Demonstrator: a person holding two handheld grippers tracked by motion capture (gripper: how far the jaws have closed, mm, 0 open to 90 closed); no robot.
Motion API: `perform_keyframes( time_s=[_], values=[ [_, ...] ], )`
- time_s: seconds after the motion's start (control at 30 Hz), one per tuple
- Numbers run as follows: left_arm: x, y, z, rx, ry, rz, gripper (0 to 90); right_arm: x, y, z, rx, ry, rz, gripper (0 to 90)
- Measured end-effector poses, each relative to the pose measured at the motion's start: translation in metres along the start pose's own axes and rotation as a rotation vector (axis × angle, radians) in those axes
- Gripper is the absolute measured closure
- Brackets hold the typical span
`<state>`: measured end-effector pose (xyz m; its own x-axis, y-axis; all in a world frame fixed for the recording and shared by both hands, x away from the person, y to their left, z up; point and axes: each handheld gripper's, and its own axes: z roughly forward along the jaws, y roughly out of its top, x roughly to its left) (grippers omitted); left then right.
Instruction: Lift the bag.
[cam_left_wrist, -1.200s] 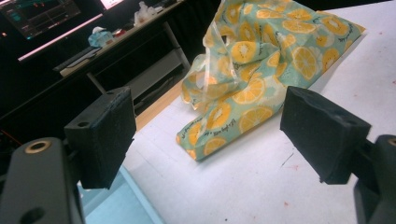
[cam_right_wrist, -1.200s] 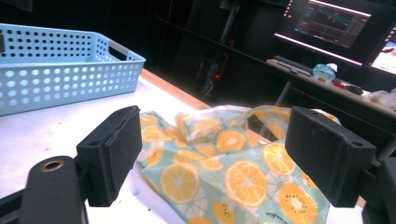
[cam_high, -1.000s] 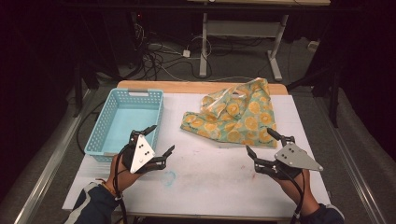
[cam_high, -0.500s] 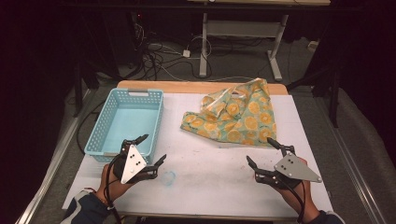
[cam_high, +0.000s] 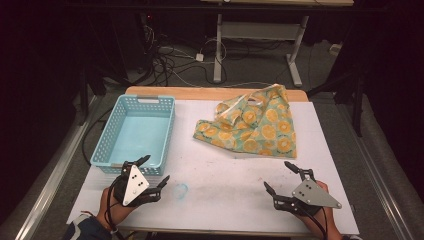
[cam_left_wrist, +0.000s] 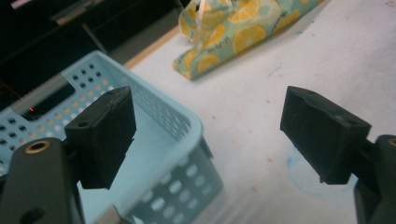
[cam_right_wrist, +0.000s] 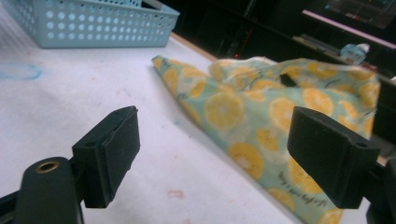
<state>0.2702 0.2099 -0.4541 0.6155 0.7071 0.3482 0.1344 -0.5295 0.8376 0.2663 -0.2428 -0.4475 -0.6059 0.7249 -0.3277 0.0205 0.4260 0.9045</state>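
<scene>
A teal cloth printed with orange slices (cam_high: 255, 125) lies crumpled on the far right half of the white table. An empty light blue perforated basket (cam_high: 134, 134) stands at the far left. My left gripper (cam_high: 155, 169) is open just in front of the basket's near right corner, holding nothing. In the left gripper view its jaws (cam_left_wrist: 210, 121) straddle the basket's corner (cam_left_wrist: 163, 116), with the cloth (cam_left_wrist: 233, 32) beyond. My right gripper (cam_high: 276, 174) is open near the front edge, below the cloth. In the right gripper view (cam_right_wrist: 215, 140) the cloth (cam_right_wrist: 247, 102) lies just ahead.
A faint blue ring mark (cam_high: 181, 190) is drawn on the table (cam_high: 225, 175) between the grippers. A wooden strip (cam_high: 200, 92) runs along the far edge. Beyond it are desk legs (cam_high: 218, 45) and cables (cam_high: 170, 57) on the floor. The basket (cam_right_wrist: 93, 23) sits far off from the right gripper.
Both grippers have drawn back toward the near edge of the table, the left one also slightly leftward. Both stay open. Cloth and basket have not moved.
</scene>
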Motion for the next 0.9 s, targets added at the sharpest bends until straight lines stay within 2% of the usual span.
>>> perform_keyframes(
  time_s=[0.07,0.17,0.3,0.4,0.57,0.9],
  values=[
    [-0.0036,-0.0025,-0.0017,0.015,-0.004,0.014,17.8,0.0021,-0.0024,0.0003,0.013,0.010,0.004,17.4],
    [-0.0047,-0.0013,-0.0032,0.008,-0.004,0.018,17.8,0.0026,-0.0026,0.0007,0.017,0.009,0.005,17.4],
    [-0.0038,-0.0036,-0.0031,0.013,-0.008,0.012,17.8,-0.0003,-0.0011,-0.0005,0.006,-0.004,0.026,18.2],
    [-0.0021,-0.0037,-0.0018,0.017,-0.007,0.005,17.8,0.0001,-0.0009,-0.0012,0.006,-0.007,0.019,18.2],
    [-0.0027,-0.0032,-0.0012,0.016,-0.006,0.013,17.8,0.0005,-0.0009,-0.0001,0.008,-0.002,0.020,18.2],
    [-0.0020,-0.0021,0.0001,0.016,-0.021,0.002,17.9,-0.0001,-0.0006,-0.0016,-0.004,0.010,0.032,18.5]
  ],
)
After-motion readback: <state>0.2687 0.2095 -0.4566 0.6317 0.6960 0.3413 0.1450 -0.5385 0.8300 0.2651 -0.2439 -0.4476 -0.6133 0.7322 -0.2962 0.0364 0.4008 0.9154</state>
